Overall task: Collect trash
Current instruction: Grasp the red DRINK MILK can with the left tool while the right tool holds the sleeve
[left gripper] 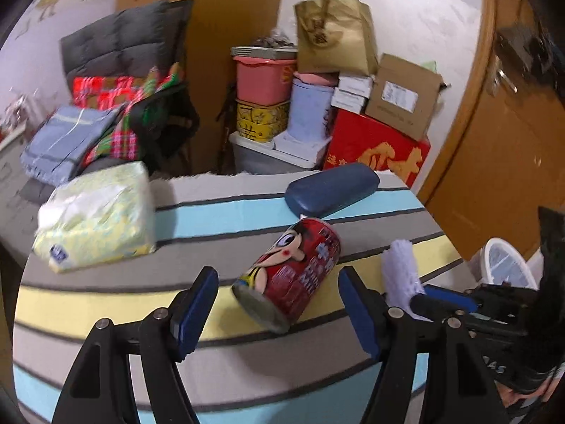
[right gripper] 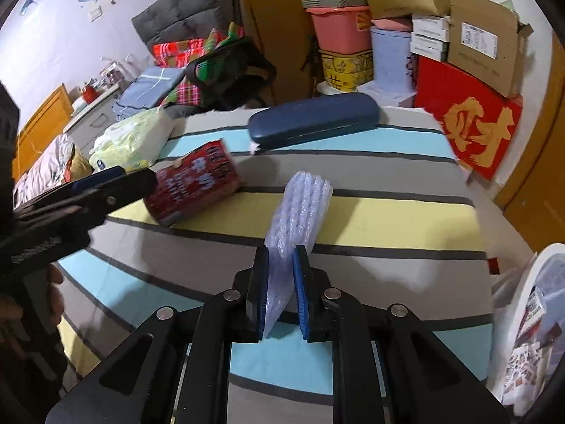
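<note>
A red drink can (left gripper: pixel 291 272) with a cartoon face lies on its side on the striped tablecloth (left gripper: pixel 106 304). My left gripper (left gripper: pixel 279 304) is open, its jaws on either side of the can's near end without gripping it. The can also shows in the right wrist view (right gripper: pixel 194 187), with the left gripper (right gripper: pixel 106 183) beside it. My right gripper (right gripper: pixel 280 272) is shut on a folded piece of bubble wrap (right gripper: pixel 300 212) and holds it above the table. The wrap also shows in the left wrist view (left gripper: pixel 400 268).
A blue glasses case (left gripper: pixel 332 187) lies at the table's far side. A pack of tissues (left gripper: pixel 95 219) sits at the left. A white bin (right gripper: pixel 526 321) with trash stands at the table's right. Boxes and tubs (left gripper: pixel 317 106) are stacked behind.
</note>
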`<action>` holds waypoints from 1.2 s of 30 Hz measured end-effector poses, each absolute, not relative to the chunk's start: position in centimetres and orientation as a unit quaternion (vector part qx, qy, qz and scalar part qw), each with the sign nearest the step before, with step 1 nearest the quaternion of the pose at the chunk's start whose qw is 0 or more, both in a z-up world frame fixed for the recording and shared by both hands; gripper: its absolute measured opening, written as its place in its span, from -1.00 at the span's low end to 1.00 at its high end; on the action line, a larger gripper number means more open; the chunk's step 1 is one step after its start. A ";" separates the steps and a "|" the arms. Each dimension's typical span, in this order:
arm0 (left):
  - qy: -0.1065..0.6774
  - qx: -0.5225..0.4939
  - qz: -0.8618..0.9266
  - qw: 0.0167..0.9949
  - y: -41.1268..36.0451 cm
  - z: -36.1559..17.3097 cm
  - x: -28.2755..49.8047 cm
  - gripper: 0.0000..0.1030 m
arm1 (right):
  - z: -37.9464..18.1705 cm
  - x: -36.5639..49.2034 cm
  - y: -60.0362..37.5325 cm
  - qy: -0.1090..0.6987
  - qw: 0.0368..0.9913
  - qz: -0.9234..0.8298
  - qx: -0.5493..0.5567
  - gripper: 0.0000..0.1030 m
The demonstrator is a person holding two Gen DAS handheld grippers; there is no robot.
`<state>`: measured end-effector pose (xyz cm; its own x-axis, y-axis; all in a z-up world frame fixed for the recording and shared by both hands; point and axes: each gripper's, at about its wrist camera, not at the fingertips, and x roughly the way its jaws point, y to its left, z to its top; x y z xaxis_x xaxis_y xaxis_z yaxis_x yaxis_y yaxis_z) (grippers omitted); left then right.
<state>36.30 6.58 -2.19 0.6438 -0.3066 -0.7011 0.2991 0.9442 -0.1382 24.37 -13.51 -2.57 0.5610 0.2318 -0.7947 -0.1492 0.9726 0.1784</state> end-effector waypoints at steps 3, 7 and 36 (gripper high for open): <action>0.397 0.012 -0.174 0.901 5.3 -2.7 37.4 0.37 | -2.7 24.4 -14.2 0.455 0.883 0.104 0.052 -0.72; 0.411 0.032 -0.172 0.895 4.1 -3.7 38.3 0.37 | -2.8 24.2 -15.1 0.455 0.883 0.099 0.057 -0.72; 0.423 0.004 -0.147 0.894 2.1 -3.9 36.7 0.07 | -2.5 22.8 -17.7 0.433 0.892 0.091 0.090 -0.72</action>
